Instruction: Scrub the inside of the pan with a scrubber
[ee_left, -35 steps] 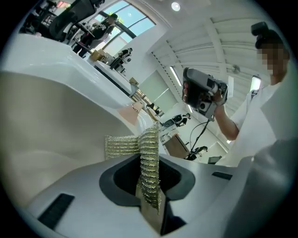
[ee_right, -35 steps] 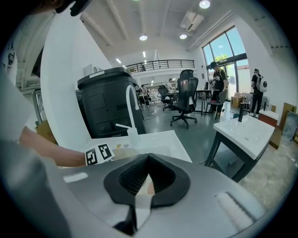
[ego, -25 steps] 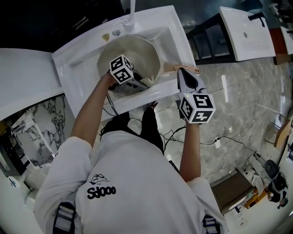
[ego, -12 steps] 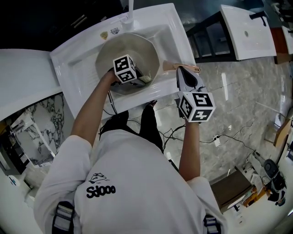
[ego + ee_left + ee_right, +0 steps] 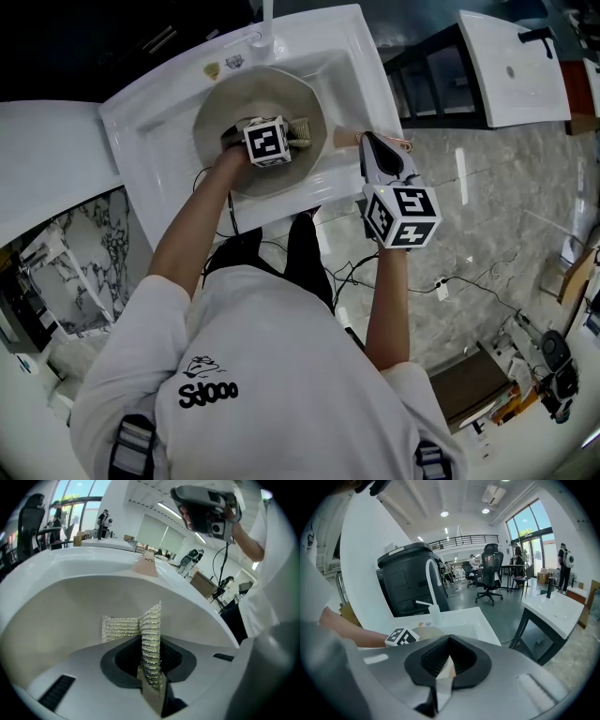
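Pan (image 5: 281, 94) is sitting in the white sink (image 5: 159, 131), right under the tap (image 5: 268, 19) in the head view, w/ its pale inside facing up. Its handle (image 5: 345, 137) is sticking out past the pan's rim toward the person's right, long axis running roughly sideways across the head view. Right gripper (image 5: 370, 146) is reaching in along that axis & its jaws are pinching together on the handle. The right gripper view is showing a pale strip caught btwn the dark pads, so the pan is being steadied from that side.

Left gripper (image 5: 279, 141) is hanging over the pan's middle, jaws clamping the scrubber (image 5: 151, 639), a silvery mesh pad standing on edge btwn them w/ a flap folding off to the left. Its far end is lying against, or v. near, the pan's curved inner wall; can't tell if it's actually pressing.

Scrubbing is prob. under way. Next stroke is hinging on one thing: the pan wall is lying straight ahead of the left jaws, just beyond the mesh, so the left hand is doing the work while the right is only holding. Risk: pan twisting about the handle if the push is going off-axis.
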{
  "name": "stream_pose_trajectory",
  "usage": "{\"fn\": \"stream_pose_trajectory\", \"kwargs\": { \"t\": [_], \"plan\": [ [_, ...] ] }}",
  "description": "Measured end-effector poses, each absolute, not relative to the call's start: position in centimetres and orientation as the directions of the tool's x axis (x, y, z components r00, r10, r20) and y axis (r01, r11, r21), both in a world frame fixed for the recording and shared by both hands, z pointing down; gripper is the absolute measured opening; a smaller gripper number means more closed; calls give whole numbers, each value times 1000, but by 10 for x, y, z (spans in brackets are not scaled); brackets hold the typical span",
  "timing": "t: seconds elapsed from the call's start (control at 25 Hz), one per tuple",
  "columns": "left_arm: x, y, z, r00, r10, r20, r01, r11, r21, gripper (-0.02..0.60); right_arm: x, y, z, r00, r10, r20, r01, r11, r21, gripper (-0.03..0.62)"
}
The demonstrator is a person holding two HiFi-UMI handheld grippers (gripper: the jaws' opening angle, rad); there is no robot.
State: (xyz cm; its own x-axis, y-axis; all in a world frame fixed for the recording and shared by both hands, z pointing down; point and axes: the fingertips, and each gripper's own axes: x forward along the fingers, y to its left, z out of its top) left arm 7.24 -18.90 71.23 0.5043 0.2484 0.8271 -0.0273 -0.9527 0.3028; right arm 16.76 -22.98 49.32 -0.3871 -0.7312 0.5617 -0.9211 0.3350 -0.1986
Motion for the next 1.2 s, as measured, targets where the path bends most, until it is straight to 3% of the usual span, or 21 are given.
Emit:
{"fn": "stream_pose_trajectory", "kwargs": {
  "t": [0.24,0.92,1.2],
  "plan": [
    [66,-226,715,396,80,915,25,-997,76,71,166,-231,500,-398,-716,573,-916,343,-207,9],
    [10,-326,695,227,-345,911,-127,-938,-323,67,154,-237,507,-419,-694,586,-906,359,-222,9],
    [-3,-333,697,185,-379,907,-185,-919,-347,69,151,-235,505,-417,-694,586,-907,361,-218,9]
  ]
}}
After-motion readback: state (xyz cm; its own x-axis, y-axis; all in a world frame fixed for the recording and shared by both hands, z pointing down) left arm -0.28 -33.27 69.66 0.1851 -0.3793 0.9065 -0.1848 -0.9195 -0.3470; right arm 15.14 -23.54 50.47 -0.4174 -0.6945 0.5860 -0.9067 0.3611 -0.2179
